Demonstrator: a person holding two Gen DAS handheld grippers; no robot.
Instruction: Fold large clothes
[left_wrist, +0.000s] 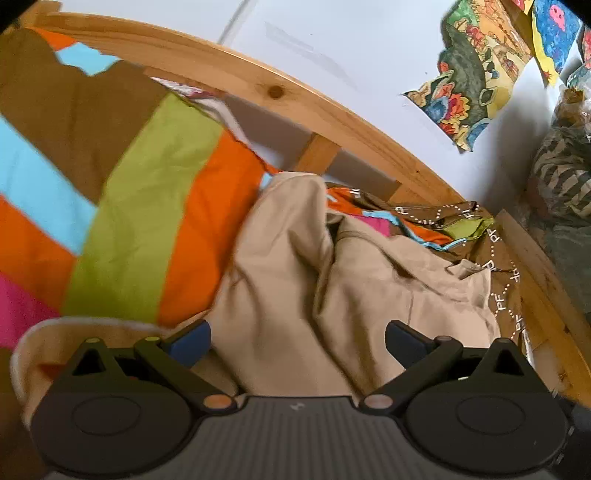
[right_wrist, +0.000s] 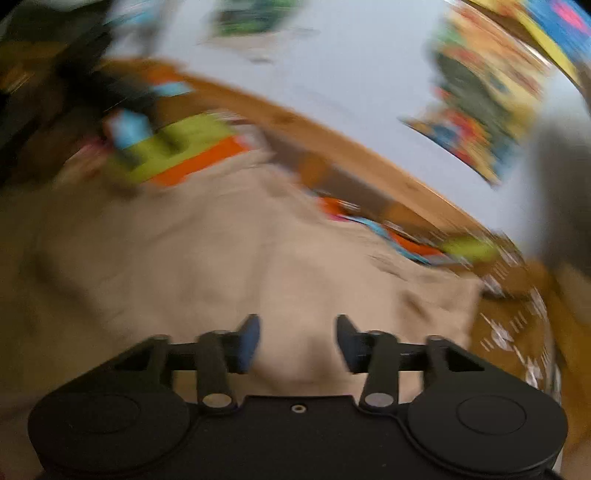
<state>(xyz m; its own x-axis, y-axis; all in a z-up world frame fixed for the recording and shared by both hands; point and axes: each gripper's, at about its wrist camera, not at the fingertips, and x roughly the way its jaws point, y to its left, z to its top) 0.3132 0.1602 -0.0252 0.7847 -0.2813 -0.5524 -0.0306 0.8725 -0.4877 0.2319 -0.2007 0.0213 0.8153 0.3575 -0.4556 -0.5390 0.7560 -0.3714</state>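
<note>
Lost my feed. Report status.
Left gripper open, empty. Right gripper open, empty. Beige garment crumpled on striped quilt. Nothing blocking.

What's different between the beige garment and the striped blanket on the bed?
The beige garment is one plain colour; the striped blanket has bold orange, green, blue, brown and pink bands. The garment lies crumpled in deep folds, while the blanket is spread fairly flat. The garment rests on top; the blanket lies underneath. Both are soft cloth on the wooden bed.
</note>
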